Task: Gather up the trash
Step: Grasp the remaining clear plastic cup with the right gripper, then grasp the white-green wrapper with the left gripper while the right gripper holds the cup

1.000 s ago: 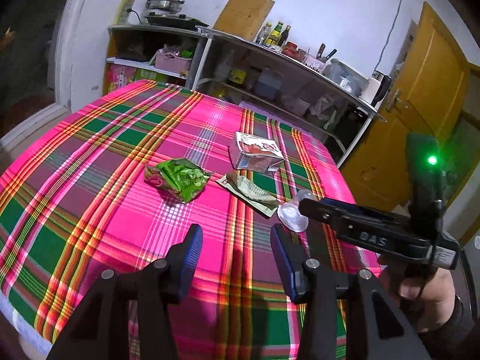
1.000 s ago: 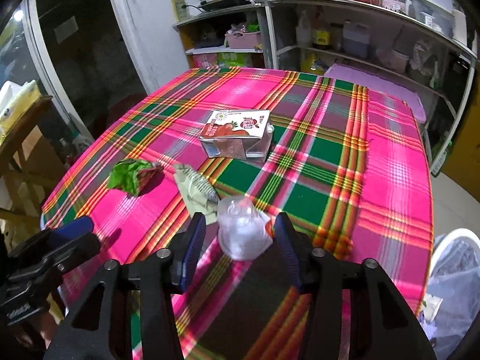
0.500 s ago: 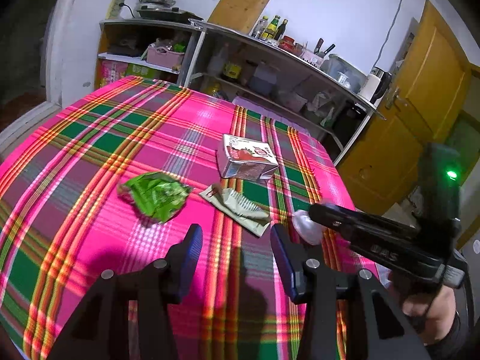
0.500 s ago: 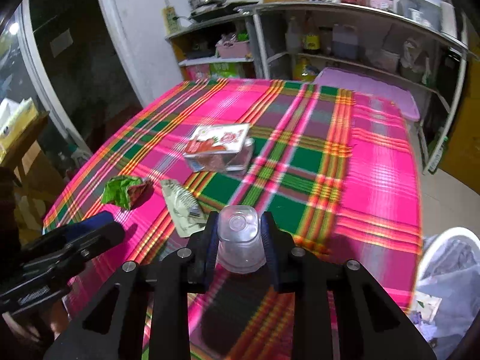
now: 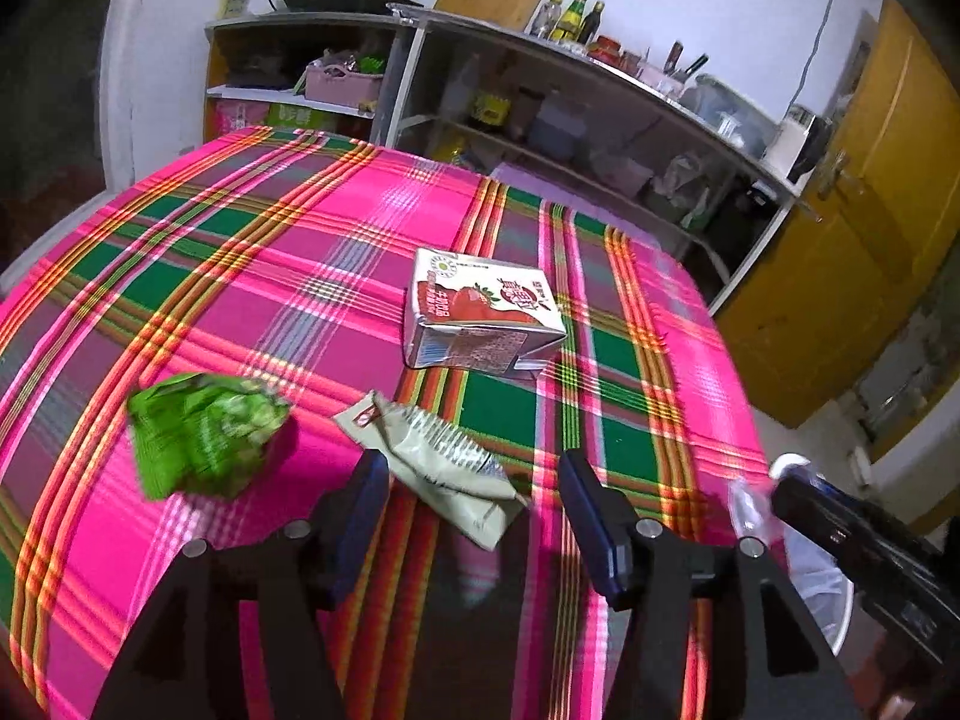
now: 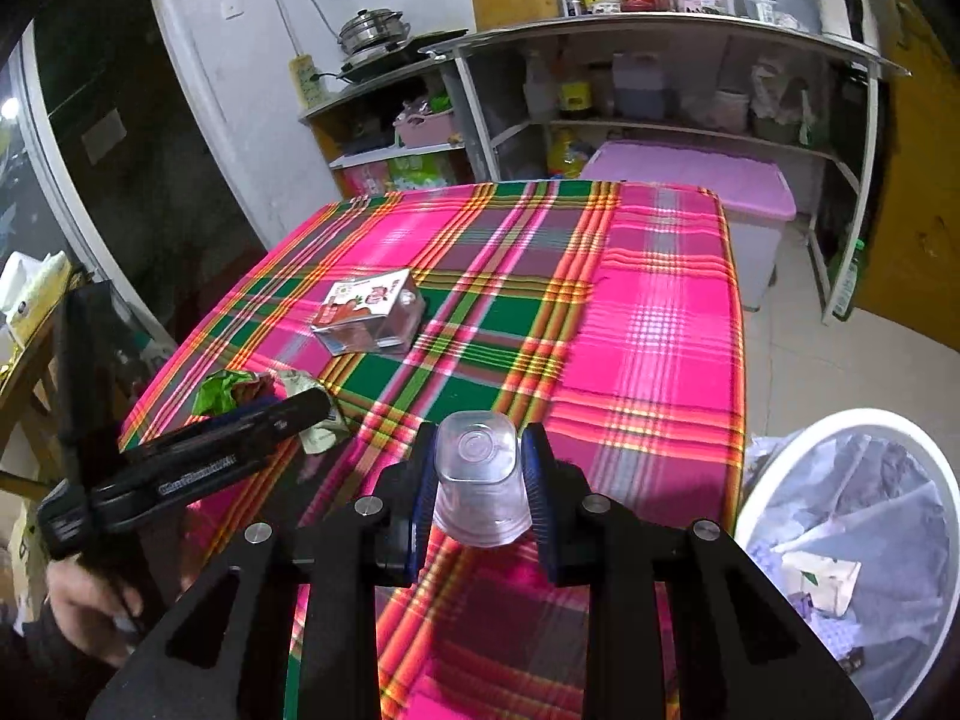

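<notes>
My right gripper is shut on a clear plastic cup and holds it above the table's near right corner, close to the white bin. My left gripper is opening and hovers just over a pale grey snack wrapper that lies between its fingers untouched. A crumpled green wrapper lies to the wrapper's left. A strawberry milk carton lies further back on the plaid tablecloth. From the left wrist view the cup shows at the right gripper's tip.
The bin, lined with a bag and holding paper scraps, stands on the floor off the table's right edge. Shelves with bottles and pots line the back wall. A purple-lidded tub sits behind the table. A yellow door is at right.
My right gripper closed on the clear cup and lifted it off the cloth toward the bin. My left gripper moved forward over the grey wrapper and its jaws widened.
</notes>
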{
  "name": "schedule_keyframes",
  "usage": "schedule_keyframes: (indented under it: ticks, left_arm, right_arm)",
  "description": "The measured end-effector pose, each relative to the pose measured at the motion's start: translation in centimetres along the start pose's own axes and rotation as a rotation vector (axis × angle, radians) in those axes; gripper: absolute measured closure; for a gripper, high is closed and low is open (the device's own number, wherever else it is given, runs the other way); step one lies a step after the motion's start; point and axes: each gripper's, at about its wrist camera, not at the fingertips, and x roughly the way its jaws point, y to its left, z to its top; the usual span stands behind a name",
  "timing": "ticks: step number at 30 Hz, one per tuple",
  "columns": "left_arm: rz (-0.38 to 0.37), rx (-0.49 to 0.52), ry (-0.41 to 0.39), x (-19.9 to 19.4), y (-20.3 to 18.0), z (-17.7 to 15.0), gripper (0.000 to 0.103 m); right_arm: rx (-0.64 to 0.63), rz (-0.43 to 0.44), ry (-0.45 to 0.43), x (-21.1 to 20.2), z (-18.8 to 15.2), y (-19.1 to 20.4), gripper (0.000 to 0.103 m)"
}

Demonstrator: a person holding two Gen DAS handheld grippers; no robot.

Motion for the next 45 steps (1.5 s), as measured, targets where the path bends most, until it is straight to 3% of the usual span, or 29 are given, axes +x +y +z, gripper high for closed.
schedule_keyframes:
  ticks: [8,11,13,14,18,45]
  left_arm:
    - [0.106,0.064,0.01,1.8,-0.9,0.0,0.045]
    - [0.106,0.058,0.009,1.4,-0.4,0.0,0.056]
    - [0.083,0.046,0.007,1.1,0.0,-0.2,0.063]
    - [0.064,0.042,0.008,0.8,0.3,-0.4,0.074]
    - [0.016,0.053,0.007,-0.2,0.3,-1.4,0.082]
    - [-0.219,0.244,-0.093,-10.7,-8.1,-6.5,0.083]
  right_arm:
    - [0.031,0.006,-0.008,-0.5,-0.5,-1.6,0.074]
    - [0.035,0.008,-0.015,-1.0,-0.7,-1.8,0.074]
    - [0.037,0.008,-0.021,-1.4,-0.9,-1.9,0.074]
    - [0.038,0.008,-0.023,-1.6,-1.0,-1.9,0.074]
    - [0.036,0.005,-0.029,-2.3,-1.3,-1.8,0.074]
    - [0.033,-0.062,-0.126,-11.0,-4.6,-1.8,0.074]
